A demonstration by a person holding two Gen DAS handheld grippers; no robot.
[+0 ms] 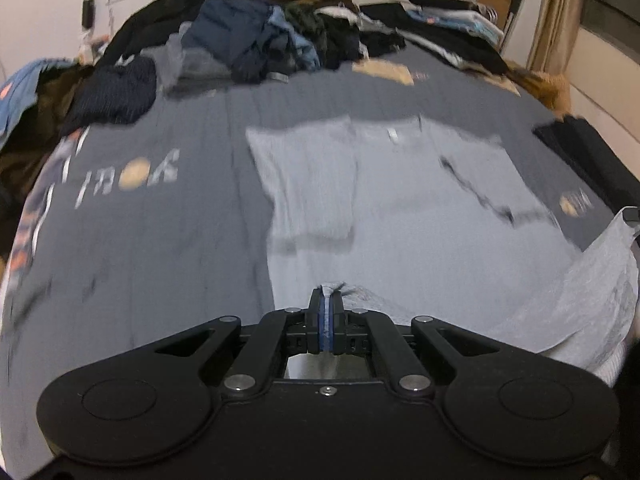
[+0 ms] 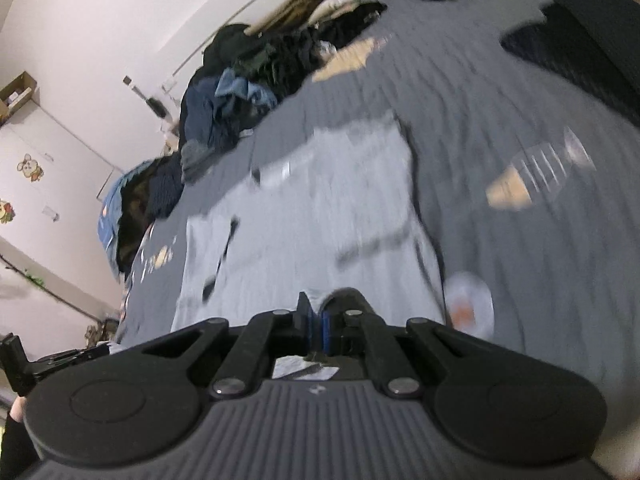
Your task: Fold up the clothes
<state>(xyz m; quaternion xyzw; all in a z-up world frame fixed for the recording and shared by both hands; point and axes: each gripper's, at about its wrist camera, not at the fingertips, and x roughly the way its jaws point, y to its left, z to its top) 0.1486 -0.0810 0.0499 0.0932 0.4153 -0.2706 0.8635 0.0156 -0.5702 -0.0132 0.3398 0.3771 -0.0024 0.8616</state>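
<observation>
A light grey garment (image 1: 400, 184) lies spread on the dark grey bedspread (image 1: 160, 240), its sleeves folded inward. My left gripper (image 1: 330, 300) is shut on the garment's near hem, a pinch of grey cloth showing between the blue pads. The hem lifts off the bed toward the right edge of the left wrist view. In the right wrist view the same grey garment (image 2: 320, 216) stretches away from my right gripper (image 2: 316, 308), which is shut on its near edge. The picture is motion-blurred in both views.
A heap of dark and blue clothes (image 1: 248, 36) fills the far side of the bed. Folded stacks (image 1: 452, 28) sit at the far right. A black item (image 1: 588, 152) lies at the right bed edge. More clothes (image 1: 24, 96) hang off the left side. A white wall (image 2: 80, 40) stands behind.
</observation>
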